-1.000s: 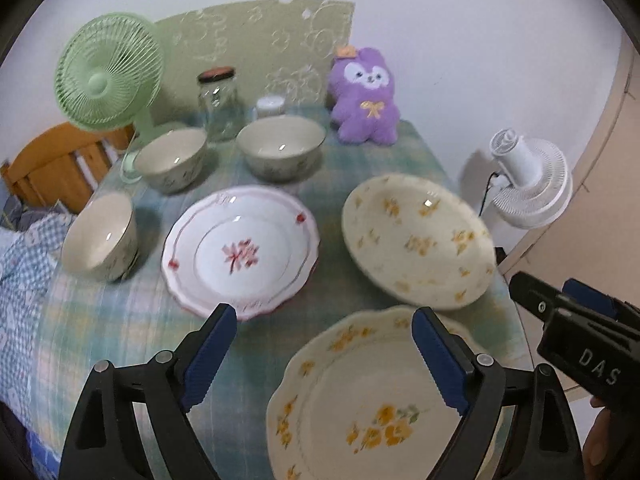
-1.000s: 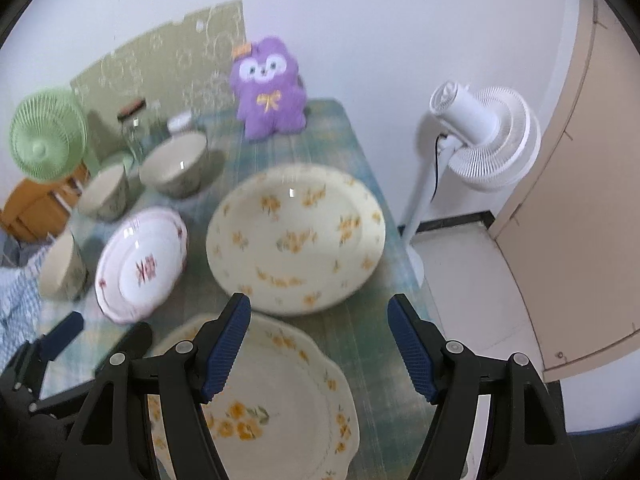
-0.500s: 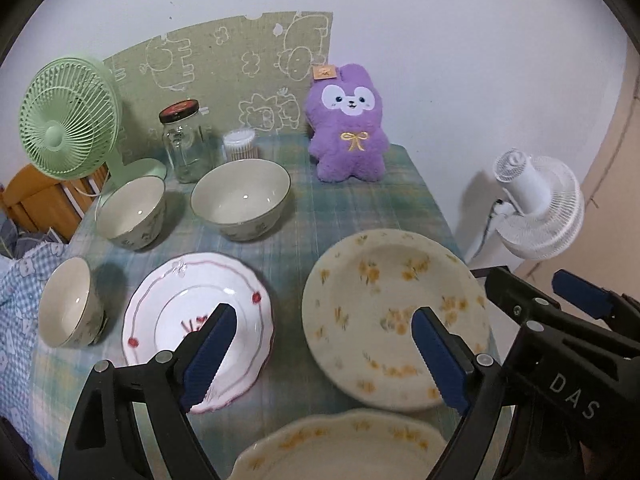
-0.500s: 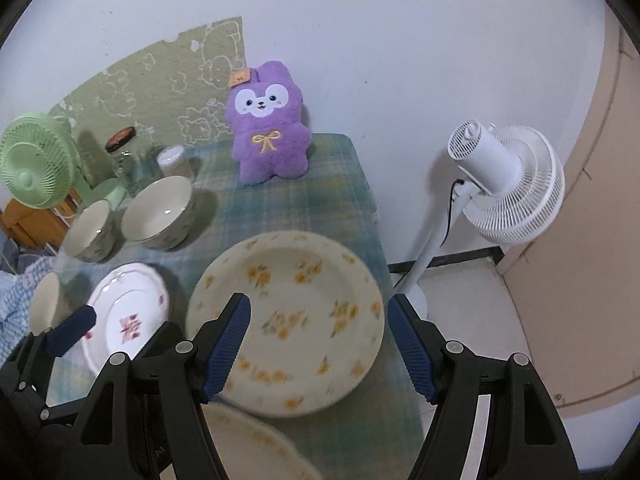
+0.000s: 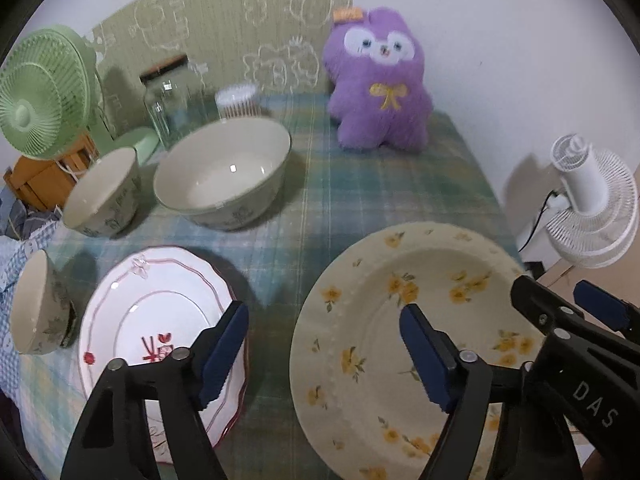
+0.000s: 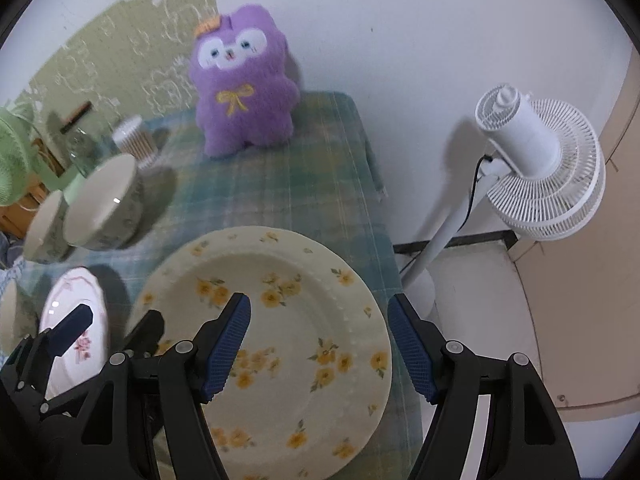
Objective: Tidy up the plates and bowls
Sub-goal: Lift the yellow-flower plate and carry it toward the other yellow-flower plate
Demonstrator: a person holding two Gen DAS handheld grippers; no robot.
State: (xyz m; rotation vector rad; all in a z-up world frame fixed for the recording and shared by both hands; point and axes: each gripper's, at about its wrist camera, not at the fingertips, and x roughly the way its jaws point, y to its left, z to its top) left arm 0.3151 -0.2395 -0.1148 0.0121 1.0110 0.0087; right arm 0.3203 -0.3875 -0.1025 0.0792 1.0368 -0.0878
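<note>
My L hand-held gripper (image 5: 322, 354) hangs over the gap between 2 plates, nothing between its pads, jaws closing a bit right now. My R hand-held gripper (image 6: 320, 344) is spread wide and empty, pads straddling the 3 o'clock rim of the yellow-flower plate (image 6: 280, 320) w/o touching it, as far as I can tell.

That yellow-flower plate lies flat on the checked surface (image 5: 360, 200), near its right edge. At 9 o'clock from it, well apart, lies the pink-rim plate (image 5: 160, 312); it seems to rest on another plate, a dark red rim shows under it. At 12 o'clock from the pink one stands the big bowl (image 5: 224, 176), w/ a mid bowl (image 5: 104, 192) just beside it at 9 o'clock, and a small bowl (image 5: 34, 308) at 9 o'clock of the pink plate. A purple plush (image 5: 380, 80) sits at the back.

Handling, my guess: glazed ceramic, so stiff, heavyish, slick and chippable. The plate lies flush, so I'd take it by the raised rim, 1 pad above and 1 under, prob. on the side by the surface's right edge where there's room. Grip firm, lift level, since a 1-sided hold will want to droop. Set down slow onto the next plate; no dropping. Bowls: pinch the wall at the rim.
</note>
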